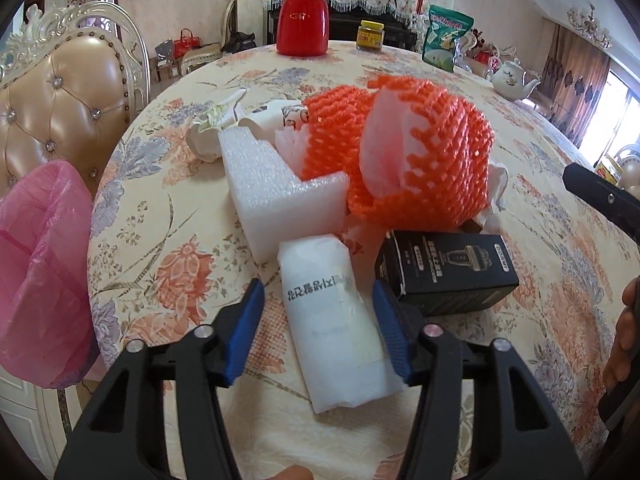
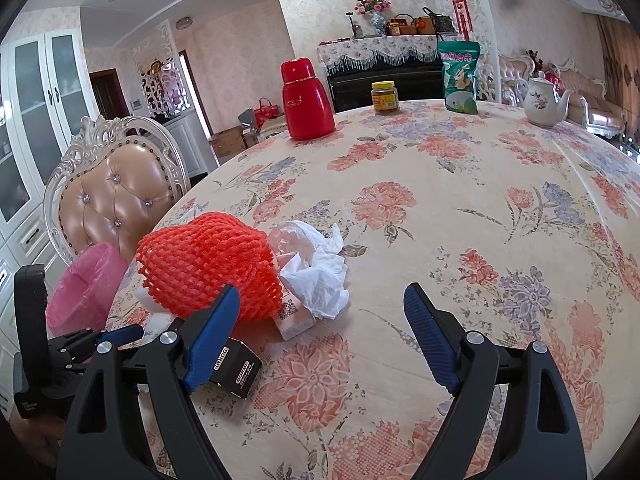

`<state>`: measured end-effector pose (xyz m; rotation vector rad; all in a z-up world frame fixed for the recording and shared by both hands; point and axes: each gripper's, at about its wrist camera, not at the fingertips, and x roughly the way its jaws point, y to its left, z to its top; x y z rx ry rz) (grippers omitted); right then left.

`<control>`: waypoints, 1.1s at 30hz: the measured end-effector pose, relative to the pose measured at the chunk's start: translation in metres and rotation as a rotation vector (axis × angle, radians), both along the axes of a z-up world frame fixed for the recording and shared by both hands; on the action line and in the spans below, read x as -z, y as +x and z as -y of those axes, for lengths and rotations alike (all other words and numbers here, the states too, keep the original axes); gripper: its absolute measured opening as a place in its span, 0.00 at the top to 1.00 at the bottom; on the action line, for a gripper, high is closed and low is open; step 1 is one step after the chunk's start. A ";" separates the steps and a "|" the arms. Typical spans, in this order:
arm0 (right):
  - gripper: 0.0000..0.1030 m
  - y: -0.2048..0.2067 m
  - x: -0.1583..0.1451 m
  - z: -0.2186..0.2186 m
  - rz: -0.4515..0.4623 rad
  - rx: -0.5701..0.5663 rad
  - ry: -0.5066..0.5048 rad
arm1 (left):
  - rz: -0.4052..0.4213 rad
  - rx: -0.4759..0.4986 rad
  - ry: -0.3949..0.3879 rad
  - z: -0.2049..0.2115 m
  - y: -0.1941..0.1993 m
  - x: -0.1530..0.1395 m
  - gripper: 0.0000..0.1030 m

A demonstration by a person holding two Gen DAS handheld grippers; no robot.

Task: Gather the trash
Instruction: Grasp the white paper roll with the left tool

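Near field: the left gripper (image 1: 318,304) brackets a white wrapped roll (image 1: 334,320) lying on the floral tablecloth (image 1: 168,240); its blue pads (image 1: 390,328) lie at the roll's sides, with the left pad showing a thin gap, so a firm hold cannot be confirmed. The right gripper (image 2: 322,320) hangs over bare cloth with jaws spread and nothing between them.

Middle field: a black carton (image 1: 448,276), a white foam block (image 1: 280,200), an orange foam net (image 1: 400,152), crumpled tissue (image 2: 320,268) and a small pink box (image 2: 294,316) all lie uncollected.

At the table edge: a pink-lined bin (image 1: 36,264), contents not visible.

Far field: a red flask (image 1: 303,16), jar (image 1: 370,34), green pouch (image 1: 446,38) and teapot (image 1: 514,78), apparently not trash.

Judgement: collection is at an early stage, with nearly all litter remaining.
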<state>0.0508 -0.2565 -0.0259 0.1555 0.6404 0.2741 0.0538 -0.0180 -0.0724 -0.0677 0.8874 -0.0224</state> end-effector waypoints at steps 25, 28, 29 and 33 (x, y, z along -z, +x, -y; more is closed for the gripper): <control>0.18 0.006 -0.005 -0.039 -0.001 -0.057 -0.039 | 0.087 0.017 -0.037 -0.014 -0.015 -0.030 0.66; 0.18 0.009 -0.007 -0.048 0.002 -0.071 -0.043 | 0.104 0.017 -0.044 -0.017 -0.017 -0.037 0.66; 0.18 0.011 -0.007 -0.052 0.003 -0.078 -0.044 | 0.109 0.019 -0.047 -0.017 -0.018 -0.038 0.66; 0.18 0.018 -0.006 -0.063 -0.002 -0.091 -0.056 | 0.125 0.028 -0.056 -0.019 -0.021 -0.044 0.66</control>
